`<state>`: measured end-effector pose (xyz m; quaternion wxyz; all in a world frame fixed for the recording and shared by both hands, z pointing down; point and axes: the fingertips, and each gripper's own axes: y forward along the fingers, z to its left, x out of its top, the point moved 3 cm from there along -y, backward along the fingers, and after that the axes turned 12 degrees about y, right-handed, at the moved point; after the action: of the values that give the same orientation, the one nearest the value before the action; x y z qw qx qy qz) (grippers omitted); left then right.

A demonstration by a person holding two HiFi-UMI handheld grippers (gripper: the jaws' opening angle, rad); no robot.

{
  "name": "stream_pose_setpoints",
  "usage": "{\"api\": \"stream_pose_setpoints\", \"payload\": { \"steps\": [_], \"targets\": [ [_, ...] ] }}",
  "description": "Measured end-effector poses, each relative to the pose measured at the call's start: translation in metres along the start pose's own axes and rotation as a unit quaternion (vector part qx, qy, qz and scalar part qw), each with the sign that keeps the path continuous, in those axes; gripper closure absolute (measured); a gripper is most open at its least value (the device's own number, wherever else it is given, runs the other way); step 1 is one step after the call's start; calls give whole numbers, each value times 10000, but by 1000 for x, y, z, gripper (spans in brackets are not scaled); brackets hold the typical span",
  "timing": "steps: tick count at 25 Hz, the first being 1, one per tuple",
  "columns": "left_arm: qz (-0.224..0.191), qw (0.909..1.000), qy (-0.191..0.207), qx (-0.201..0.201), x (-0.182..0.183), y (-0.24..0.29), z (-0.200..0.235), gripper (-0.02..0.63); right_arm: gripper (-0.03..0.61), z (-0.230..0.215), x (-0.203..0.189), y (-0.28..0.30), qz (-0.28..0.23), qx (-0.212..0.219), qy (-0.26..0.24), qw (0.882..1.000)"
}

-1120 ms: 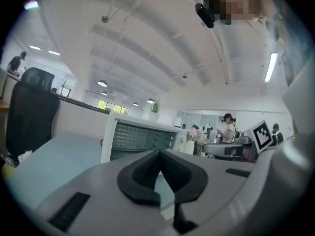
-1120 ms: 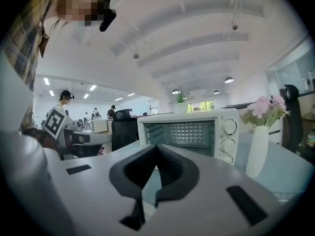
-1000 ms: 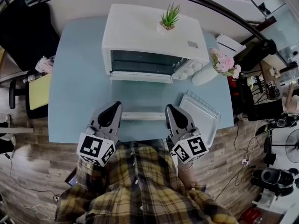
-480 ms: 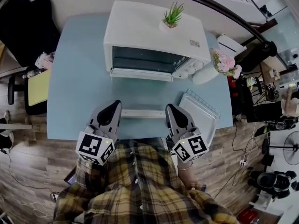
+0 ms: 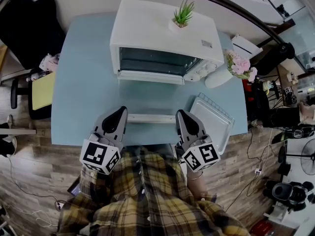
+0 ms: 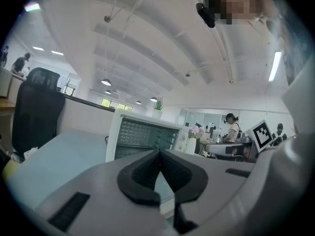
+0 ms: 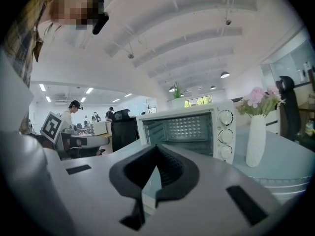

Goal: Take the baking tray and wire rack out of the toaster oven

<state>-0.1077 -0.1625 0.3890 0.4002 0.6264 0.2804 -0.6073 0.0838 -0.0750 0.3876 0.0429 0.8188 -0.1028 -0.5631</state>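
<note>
The white toaster oven (image 5: 162, 38) stands at the back of the blue table (image 5: 83, 92). Its glass door lies open and flat, the white handle (image 5: 150, 117) nearest me. The oven (image 7: 187, 132) cavity looks empty in both gripper views. The grey baking tray (image 5: 210, 127) lies on the table to the right, with the wire rack (image 5: 216, 106) showing along its far edge. My left gripper (image 5: 122, 111) is shut and empty at the handle's left end. My right gripper (image 5: 180, 114) is shut and empty at its right end. Whether either touches the handle I cannot tell.
A small potted plant (image 5: 182, 17) sits on the oven's top. A white vase with pink flowers (image 5: 219, 76) stands right of the oven, behind the tray. A black chair (image 5: 29, 28) is off the table's left side. The table's front edge (image 5: 147, 140) runs just under my grippers.
Only the view has shifted slightly. Both grippers, the door, the tray and the rack stay where they were.
</note>
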Motion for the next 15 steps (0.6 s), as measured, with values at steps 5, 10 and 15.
{"api": "stream_pose_setpoints", "payload": {
  "steps": [5, 10, 15],
  "targets": [
    [42, 10000, 11, 14, -2, 0, 0, 624, 577, -1, -2, -1, 0, 12, 51, 10000],
    [52, 10000, -5, 33, -3, 0, 1, 623, 577, -1, -4, -1, -3, 10, 84, 10000],
    [67, 10000, -16, -6, -4, 3, -1, 623, 577, -4, -4, -3, 15, -15, 74, 10000]
  ]
}}
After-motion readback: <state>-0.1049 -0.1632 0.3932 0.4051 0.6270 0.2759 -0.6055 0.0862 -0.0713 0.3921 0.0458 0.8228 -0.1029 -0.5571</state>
